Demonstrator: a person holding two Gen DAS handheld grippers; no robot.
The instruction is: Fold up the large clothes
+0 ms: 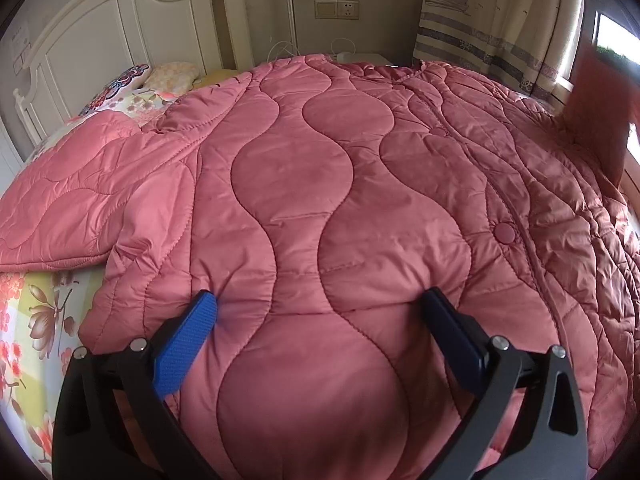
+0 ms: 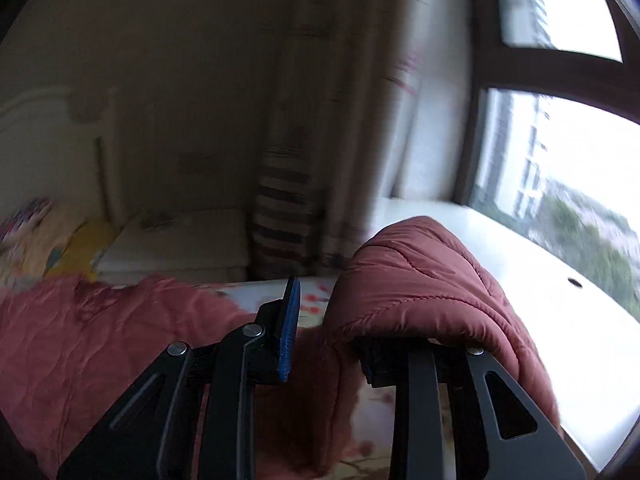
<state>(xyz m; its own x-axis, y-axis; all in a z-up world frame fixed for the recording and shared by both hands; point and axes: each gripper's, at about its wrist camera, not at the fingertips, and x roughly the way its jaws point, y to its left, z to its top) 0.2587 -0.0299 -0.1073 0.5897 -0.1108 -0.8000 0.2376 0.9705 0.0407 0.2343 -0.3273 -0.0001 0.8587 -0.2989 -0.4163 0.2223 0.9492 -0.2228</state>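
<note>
A pink quilted jacket (image 1: 320, 184) lies spread over the bed, one sleeve (image 1: 80, 200) stretched out to the left. My left gripper (image 1: 322, 302) stands open wide, and both fingertips (image 1: 208, 308) press into the jacket's near part with nothing held between them. In the right wrist view, a fold of the jacket (image 2: 424, 280) is raised off the bed and drapes over the right finger, hiding its tip. My right gripper (image 2: 324, 316) is narrowed on this fold, with the blue pad (image 2: 290, 328) against the cloth lower down. The view is blurred. The raised part shows as a red smear (image 1: 600, 100).
The floral bedsheet (image 1: 28, 340) shows at the left. Pillows (image 1: 160, 84) lie by the white headboard (image 1: 100, 32). A nightstand (image 2: 176, 240) and a striped curtain (image 2: 288, 208) stand beyond the bed. A white window sill (image 2: 520, 280) runs along the right under the window (image 2: 560, 160).
</note>
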